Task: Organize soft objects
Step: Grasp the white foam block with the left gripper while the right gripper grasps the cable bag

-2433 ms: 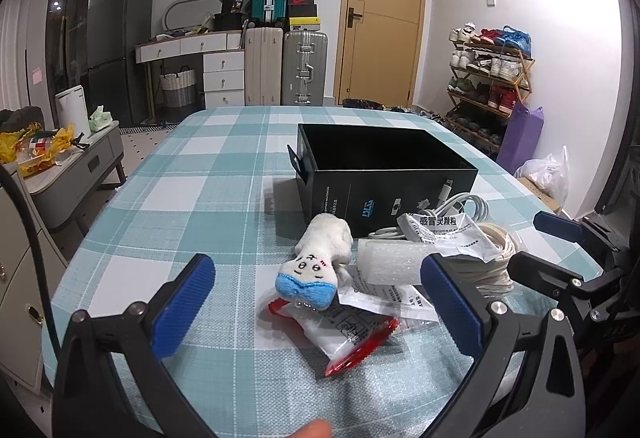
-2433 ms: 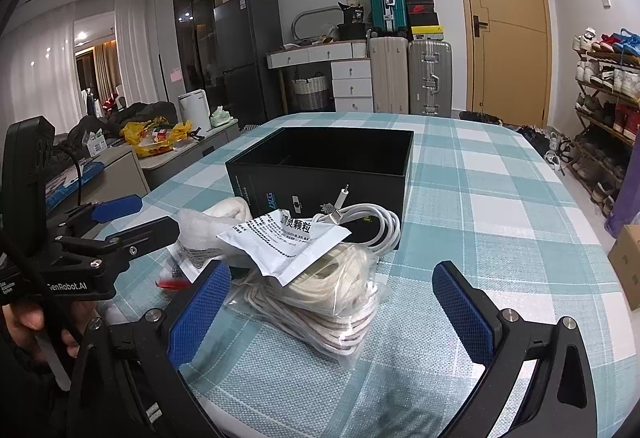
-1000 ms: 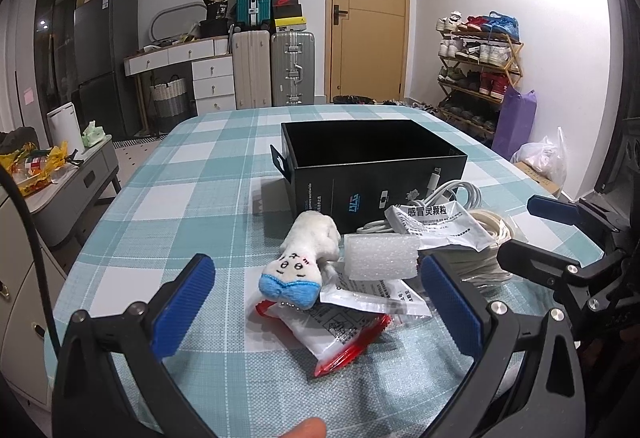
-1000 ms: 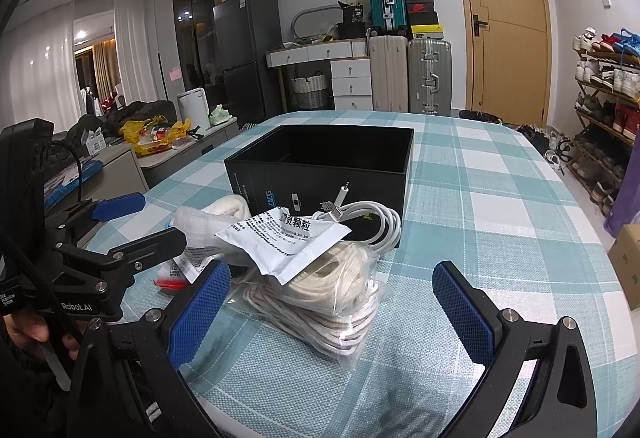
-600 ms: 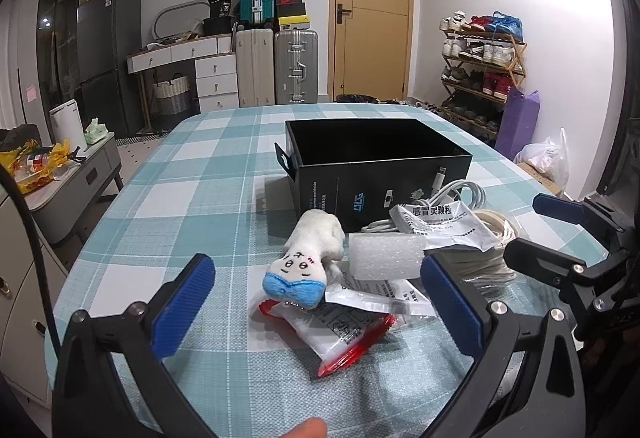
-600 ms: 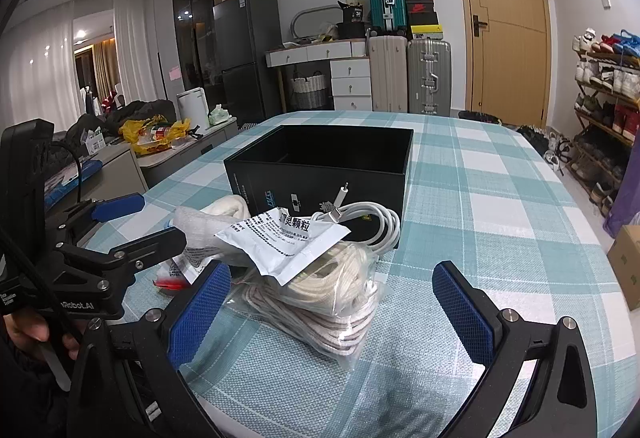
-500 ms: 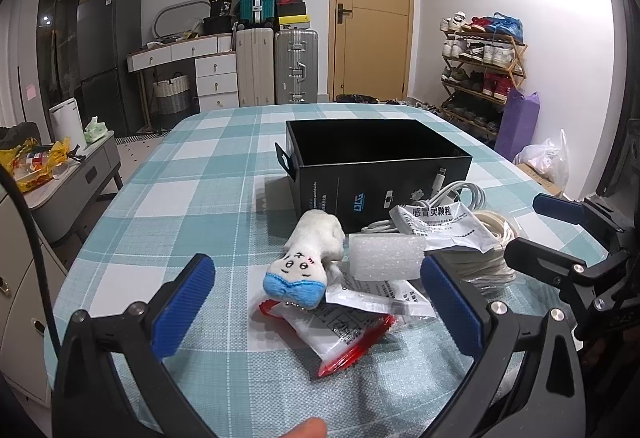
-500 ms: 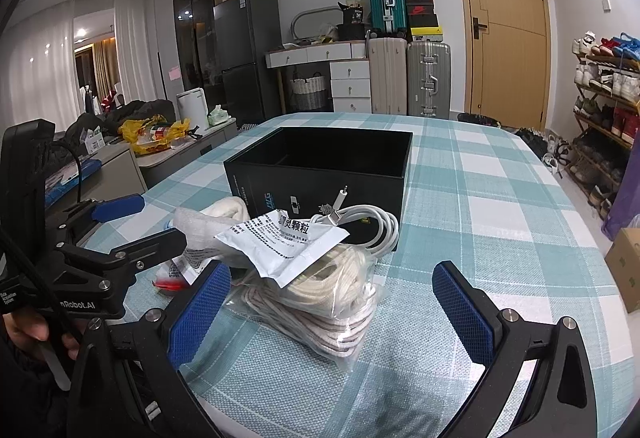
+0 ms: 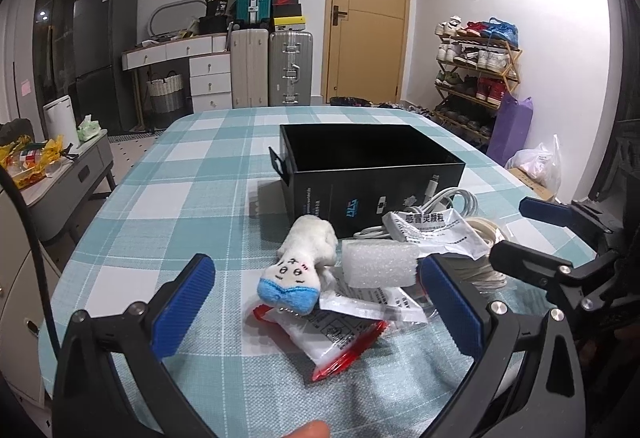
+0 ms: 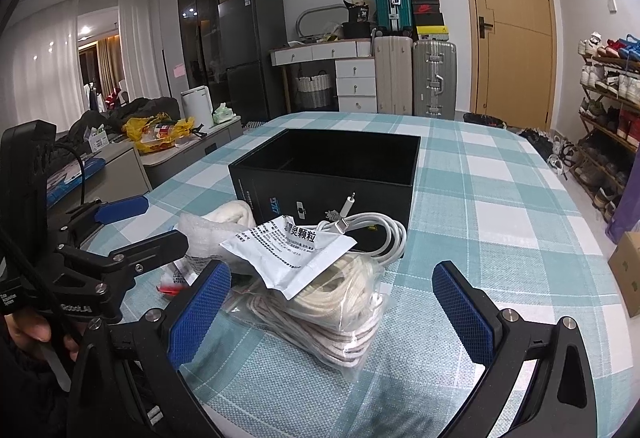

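Soft clutter on checked desk (image 9: 168,205), both claws spread and empty.
Nearest: left claw (image 9: 316,302) framing the red-edged packet (image 9: 332,338) and the plush toy (image 9: 302,266) lying on it; right claw (image 10: 332,304) before the bagged rope coil (image 10: 340,314). Then foam block (image 9: 378,264), white sachet (image 10: 288,250), charging cable (image 10: 372,234). Farthest: open black box (image 9: 368,165), apparently empty. Judgement: pinch the plush mid-body, lift clear of the packets, then carry it over the rim.

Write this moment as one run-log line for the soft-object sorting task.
left tool: open, empty | right tool: open, empty | plush toy, foam block, bagged rope: on table | black box: nothing visible inside
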Demonstrator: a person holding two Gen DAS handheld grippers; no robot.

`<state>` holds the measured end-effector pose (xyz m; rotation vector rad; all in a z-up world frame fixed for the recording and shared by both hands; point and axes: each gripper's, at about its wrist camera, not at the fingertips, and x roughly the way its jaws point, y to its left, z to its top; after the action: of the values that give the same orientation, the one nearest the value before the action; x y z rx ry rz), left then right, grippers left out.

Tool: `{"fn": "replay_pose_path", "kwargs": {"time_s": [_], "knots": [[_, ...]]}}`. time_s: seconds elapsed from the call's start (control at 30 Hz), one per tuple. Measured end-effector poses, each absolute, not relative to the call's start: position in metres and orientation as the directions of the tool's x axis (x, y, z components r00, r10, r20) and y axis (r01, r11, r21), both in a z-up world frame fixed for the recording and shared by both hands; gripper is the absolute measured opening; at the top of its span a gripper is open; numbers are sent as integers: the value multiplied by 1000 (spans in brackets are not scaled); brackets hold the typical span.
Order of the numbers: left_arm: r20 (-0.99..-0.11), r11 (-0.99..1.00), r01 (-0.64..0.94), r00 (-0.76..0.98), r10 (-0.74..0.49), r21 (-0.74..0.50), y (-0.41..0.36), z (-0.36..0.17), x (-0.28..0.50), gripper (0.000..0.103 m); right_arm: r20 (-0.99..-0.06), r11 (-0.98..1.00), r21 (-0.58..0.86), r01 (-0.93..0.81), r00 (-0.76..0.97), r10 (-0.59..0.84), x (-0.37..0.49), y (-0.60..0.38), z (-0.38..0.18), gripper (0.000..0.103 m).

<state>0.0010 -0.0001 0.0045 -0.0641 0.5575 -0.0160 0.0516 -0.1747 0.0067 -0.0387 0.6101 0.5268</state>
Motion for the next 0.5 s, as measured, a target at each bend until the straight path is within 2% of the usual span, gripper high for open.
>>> {"fn": "replay_pose_path", "kwargs": {"time_s": [0.23,0.3,0.37,0.47,0.5], "knots": [[-527,997,49,847,-69,-52,-11,5,6,102,-560,869,127,-478,688,461,51,-177,3,103],[-518,997,67,852,-79,-42,-14,5,5,98,-562,867,129,-481,685,464,51,-177,2,103],[-518,995,97,850,-100,-33,-19,5,4,89,-565,866,132,-483,681,465,51,-177,1,103],[-517,992,126,847,-123,-30,-23,5,4,83,-567,865,135,-484,678,468,51,-177,0,103],[-513,990,136,848,-134,-33,-24,5,4,77,-567,864,135,-485,677,469,52,-177,0,103]]}}
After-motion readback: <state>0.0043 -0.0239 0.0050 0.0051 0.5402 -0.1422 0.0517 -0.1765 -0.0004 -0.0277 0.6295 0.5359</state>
